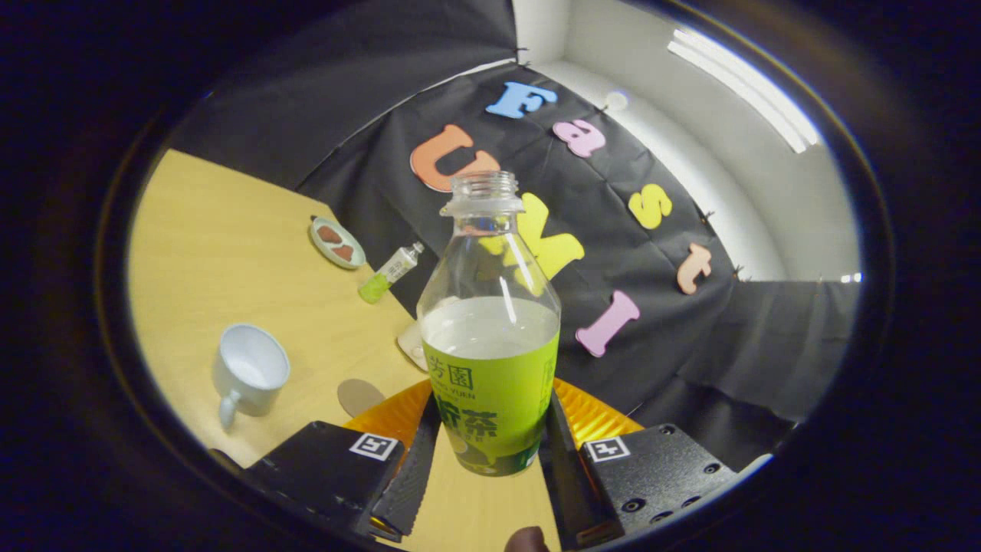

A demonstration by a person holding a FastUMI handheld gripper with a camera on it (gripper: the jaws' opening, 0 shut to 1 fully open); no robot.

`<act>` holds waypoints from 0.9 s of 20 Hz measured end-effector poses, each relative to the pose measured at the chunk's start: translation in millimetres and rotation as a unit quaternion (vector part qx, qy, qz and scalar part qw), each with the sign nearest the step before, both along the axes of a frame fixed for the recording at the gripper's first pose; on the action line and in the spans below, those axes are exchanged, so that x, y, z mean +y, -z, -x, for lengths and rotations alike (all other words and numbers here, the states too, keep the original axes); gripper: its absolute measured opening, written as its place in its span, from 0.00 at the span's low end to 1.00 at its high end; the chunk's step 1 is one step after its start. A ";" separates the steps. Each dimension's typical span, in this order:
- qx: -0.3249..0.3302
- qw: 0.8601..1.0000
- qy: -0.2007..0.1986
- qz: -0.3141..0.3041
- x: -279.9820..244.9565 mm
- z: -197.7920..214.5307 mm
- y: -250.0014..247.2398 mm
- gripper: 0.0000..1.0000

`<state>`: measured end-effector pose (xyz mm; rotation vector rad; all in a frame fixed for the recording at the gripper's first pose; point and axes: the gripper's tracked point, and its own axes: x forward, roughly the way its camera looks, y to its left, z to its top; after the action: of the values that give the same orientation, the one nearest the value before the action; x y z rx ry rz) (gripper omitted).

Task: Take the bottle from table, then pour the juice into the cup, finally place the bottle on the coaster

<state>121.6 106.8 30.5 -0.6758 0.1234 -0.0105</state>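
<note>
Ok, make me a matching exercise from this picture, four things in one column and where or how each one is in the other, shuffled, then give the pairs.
Things
1. bottle
2. cup
3. small bottle
4. plate

States
A. lying on its side on the table
B. held between the fingers, cap off
C. standing on the table, white, handle toward the camera
D. far across the table, holding brown pieces

Pairs: 1-B, 2-C, 3-A, 4-D. The gripper is shut on the bottle.

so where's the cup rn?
In the gripper view, the white cup sits upright on the table, off to the left of the fingers and the held bottle, with a small round coaster between it and the bottle.
</note>
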 end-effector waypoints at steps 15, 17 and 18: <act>0.052 0.950 -0.065 -0.302 18.9 -82.0 -9.8 0.74; 0.065 0.946 -0.072 -0.309 32.3 -93.7 0.4 0.75; 0.069 0.945 -0.075 -0.311 37.2 -99.3 5.8 0.75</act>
<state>221.0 144.0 24.7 -0.0509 0.1977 0.2152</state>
